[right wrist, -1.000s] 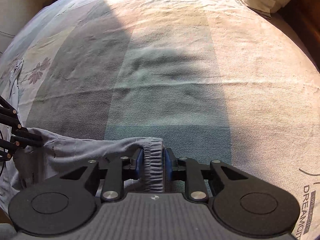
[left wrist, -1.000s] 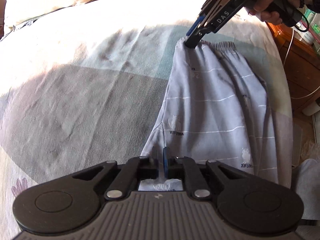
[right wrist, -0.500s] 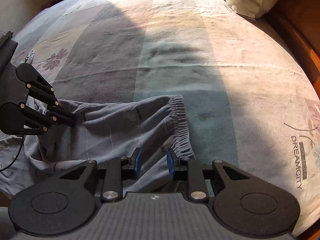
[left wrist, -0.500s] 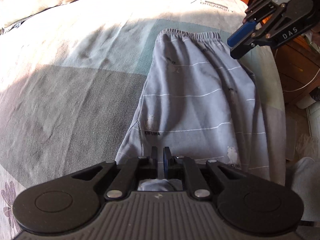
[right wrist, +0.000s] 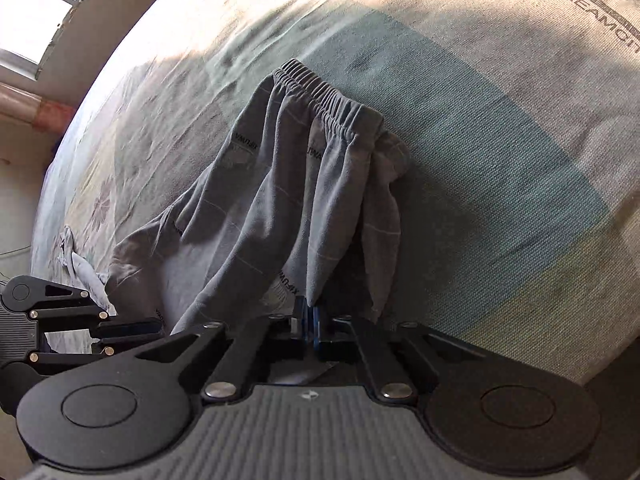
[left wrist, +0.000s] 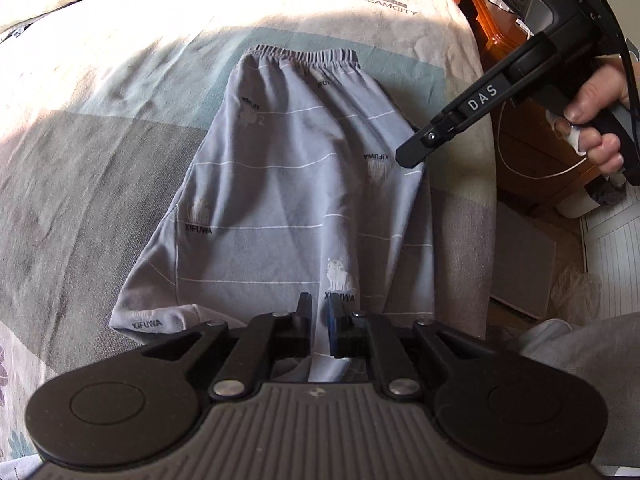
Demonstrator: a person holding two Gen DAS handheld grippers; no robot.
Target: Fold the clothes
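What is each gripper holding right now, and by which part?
Left gripper pinches the grey pants at the leg end. Right gripper is shut on their side edge, away from the waistband.

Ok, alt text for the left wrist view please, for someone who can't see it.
Grey trousers lie on a patchwork bedspread, elastic waistband at the far end, near end pinched in the left gripper. The right gripper, held by a hand, is shut at the trousers' right edge; whether it holds fabric is unclear.

harsh sunlight glares on the bedspread (left wrist: 168,12), foreground shadowed, fisheye edges bent.
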